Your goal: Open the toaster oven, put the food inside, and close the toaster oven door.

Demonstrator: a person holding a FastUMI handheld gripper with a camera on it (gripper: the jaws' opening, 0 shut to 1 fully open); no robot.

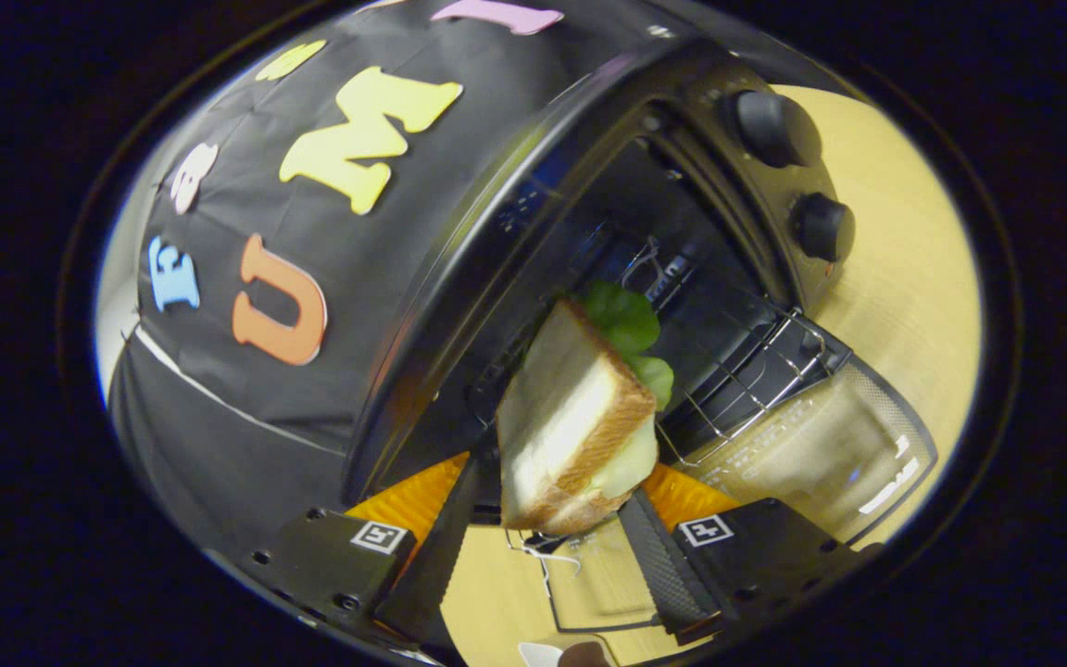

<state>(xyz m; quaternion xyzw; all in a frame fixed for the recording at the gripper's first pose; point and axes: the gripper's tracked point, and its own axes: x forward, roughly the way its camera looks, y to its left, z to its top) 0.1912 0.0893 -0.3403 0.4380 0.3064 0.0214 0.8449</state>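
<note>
Bread in two thick toasted slices with pale cheese and green leaves makes the sandwich [580, 421], and the gripper [552, 533] has its jaws pressed on both sides of it, holding it up off the pale wooden desk [904, 269]. The sandwich sits right at the mouth of the black toaster oven [682, 232], whose glass door [830, 454] is folded down open, with the shiny wire rack [756, 380] just beyond the bread. Two round black knobs [770, 125] sit on the oven's front, beside the opening.
</note>
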